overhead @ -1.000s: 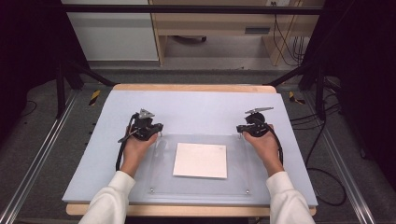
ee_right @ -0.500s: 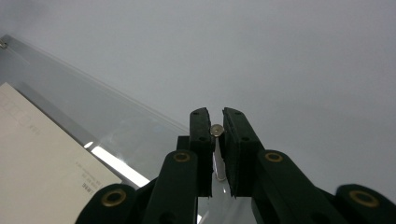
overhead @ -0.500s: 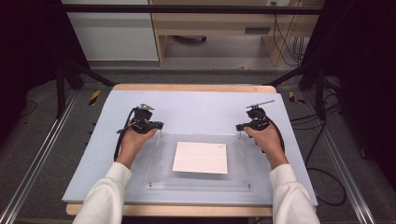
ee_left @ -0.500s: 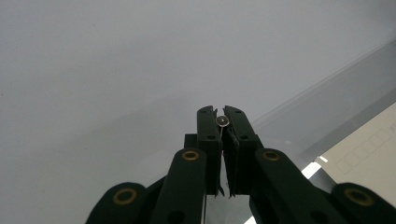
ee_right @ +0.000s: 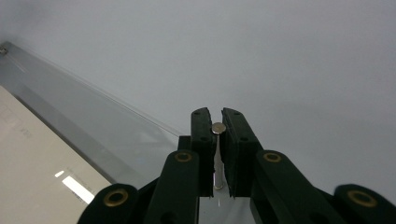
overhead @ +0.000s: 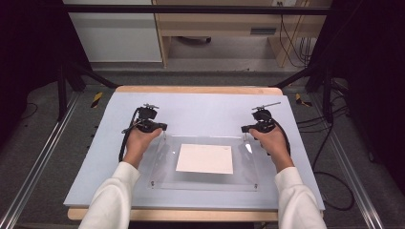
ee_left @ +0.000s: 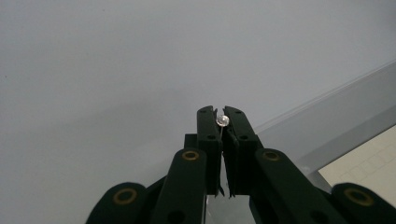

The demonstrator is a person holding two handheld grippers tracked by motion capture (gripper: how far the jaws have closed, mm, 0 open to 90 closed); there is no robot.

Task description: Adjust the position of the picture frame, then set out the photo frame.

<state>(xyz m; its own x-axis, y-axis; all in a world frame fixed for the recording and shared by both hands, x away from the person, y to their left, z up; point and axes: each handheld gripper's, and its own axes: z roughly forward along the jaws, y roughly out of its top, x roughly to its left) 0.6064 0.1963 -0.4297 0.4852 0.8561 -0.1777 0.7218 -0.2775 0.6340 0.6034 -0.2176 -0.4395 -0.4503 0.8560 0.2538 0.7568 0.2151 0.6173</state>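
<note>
Gripping clear panel (overhead: pixel 205 164) by far corner posts: left claw (overhead: pixel 162 128) clamped on left post (ee_left: pixel 222 120), right claw (overhead: pixel 244 129) on right post (ee_right: pixel 218 128); panel flat on worktop (overhead: pixel 205 107), paper sheet (overhead: pixel 205 159) between my claws.

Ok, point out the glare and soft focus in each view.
High view: glare streaks on the clear acrylic sheet, image slightly soft. Left gripper view: bright glint on the screw head, table blurred. Right gripper view: white reflection patch on the paper, background hazy.

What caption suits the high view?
Two hand-held grippers, left and right, pinch corner pins of a clear acrylic sheet covering white paper.
</note>
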